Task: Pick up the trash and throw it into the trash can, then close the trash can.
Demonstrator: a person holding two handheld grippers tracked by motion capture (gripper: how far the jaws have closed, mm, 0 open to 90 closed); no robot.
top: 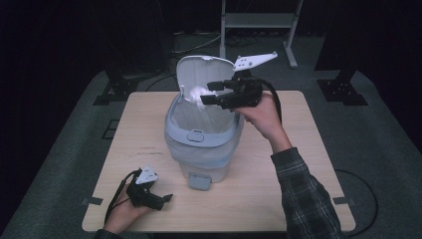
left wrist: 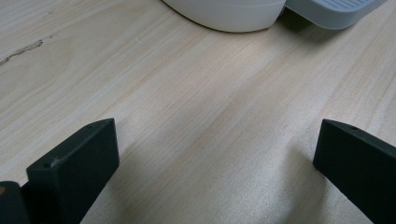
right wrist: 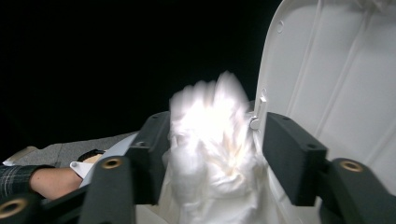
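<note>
Left gripper idle on table; right gripper at the open bin with white crumpled paper.

Left gripper (top: pixel 158 198) rests low on the wooden table (top: pixel 278 194) near its front-left corner, jaws spread wide, nothing between them; the bin's grey pedal (left wrist: pixel 334 10) lies just ahead. Centre: pale lidded bin (top: pixel 201 149), lid (top: pixel 201 72) raised upright, liner bag inside. Right gripper (top: pixel 211 92) hovers over the bin's rim beside the lid; crumpled white paper (right wrist: pixel 212 149) sits between its jaws, seemingly grasped, grip contact blurred.
</note>
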